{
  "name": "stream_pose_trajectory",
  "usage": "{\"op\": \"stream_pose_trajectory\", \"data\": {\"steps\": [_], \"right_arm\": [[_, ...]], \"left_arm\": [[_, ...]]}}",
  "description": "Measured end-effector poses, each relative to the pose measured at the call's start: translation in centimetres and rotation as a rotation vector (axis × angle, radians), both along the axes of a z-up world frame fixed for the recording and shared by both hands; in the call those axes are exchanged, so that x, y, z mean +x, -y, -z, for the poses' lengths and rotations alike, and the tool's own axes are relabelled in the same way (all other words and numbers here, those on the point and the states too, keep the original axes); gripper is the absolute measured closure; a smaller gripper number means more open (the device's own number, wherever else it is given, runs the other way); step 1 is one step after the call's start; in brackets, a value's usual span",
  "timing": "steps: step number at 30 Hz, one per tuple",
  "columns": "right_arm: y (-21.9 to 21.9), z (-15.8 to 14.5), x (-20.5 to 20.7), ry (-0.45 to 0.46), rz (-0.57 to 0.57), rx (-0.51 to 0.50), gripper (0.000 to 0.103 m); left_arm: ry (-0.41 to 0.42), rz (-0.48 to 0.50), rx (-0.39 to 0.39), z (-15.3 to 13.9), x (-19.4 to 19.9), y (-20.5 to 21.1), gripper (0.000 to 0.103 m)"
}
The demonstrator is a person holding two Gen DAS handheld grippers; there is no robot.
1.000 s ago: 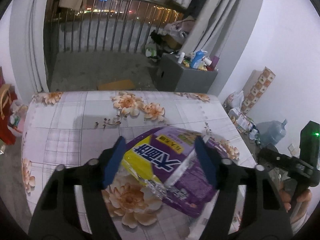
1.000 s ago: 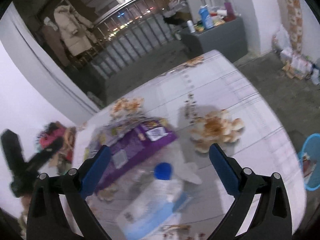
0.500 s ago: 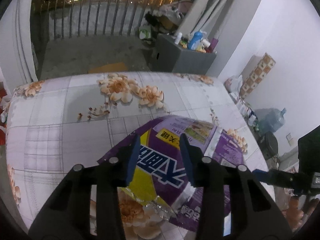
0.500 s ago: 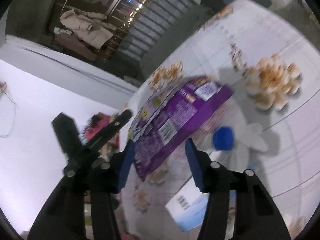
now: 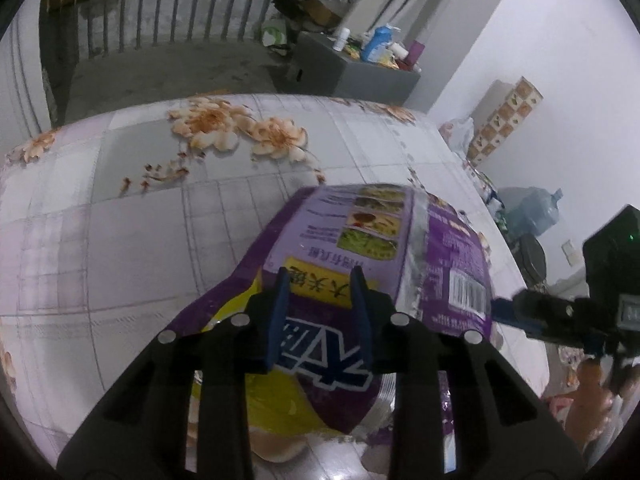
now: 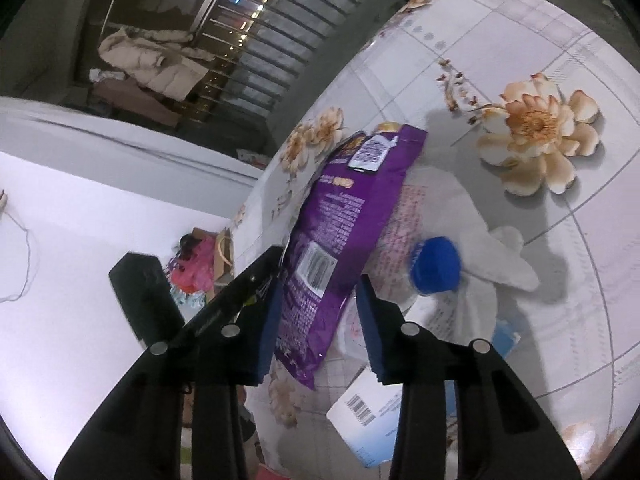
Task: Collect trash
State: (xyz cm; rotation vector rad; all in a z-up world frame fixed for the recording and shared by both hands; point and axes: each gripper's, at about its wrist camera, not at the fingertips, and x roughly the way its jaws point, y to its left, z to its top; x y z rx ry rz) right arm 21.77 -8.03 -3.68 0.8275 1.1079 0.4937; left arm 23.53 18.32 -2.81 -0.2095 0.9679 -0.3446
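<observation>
A purple and yellow snack bag (image 5: 360, 248) lies on the flowered tablecloth (image 5: 120, 240). My left gripper (image 5: 320, 272) is down on its near end, jaws closing, and the foil fills the gap between the pads. My right gripper (image 6: 320, 280) comes from the bag's other side with the bag (image 6: 340, 216) standing edge-up between its closing jaws. Its left pad touches the bag, and a thin gap shows at the right pad. One of its fingers (image 5: 505, 307) shows at the bag's right edge. Beside the bag lie a blue-capped bottle (image 6: 436, 266) and crumpled white tissue (image 6: 492, 256).
A white and blue pack with a barcode (image 6: 360, 408) lies near the table's front edge. Past the table's far edge stand a grey cabinet (image 5: 352, 72) with bottles on it and a balcony railing. A water jug (image 5: 536, 208) and bags sit on the floor at right.
Both grippers sank toward the table and narrowed their jaws from wide apart. The right one rolled and swung from over the bottle to around the purple bag.
</observation>
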Motion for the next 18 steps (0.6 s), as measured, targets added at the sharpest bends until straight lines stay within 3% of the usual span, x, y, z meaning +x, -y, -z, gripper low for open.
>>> {"op": "stream_pose_trajectory", "data": {"steps": [11, 14, 18], "right_arm": [[1.6, 2.0, 0.4, -0.048, 0.064, -0.003, 0.075], [2.0, 2.5, 0.3, -0.058, 0.079, 0.036, 0.075], [2.2, 1.7, -0.3, -0.004, 0.059, 0.137, 0.075]], "left_arm": [[0.014, 0.029, 0.023, 0.0, -1.5, 1.1, 0.075], [0.012, 0.030, 0.024, 0.1, -1.4, 1.1, 0.075], [-0.005, 0.032, 0.023, 0.3, -1.2, 1.3, 0.075]]}}
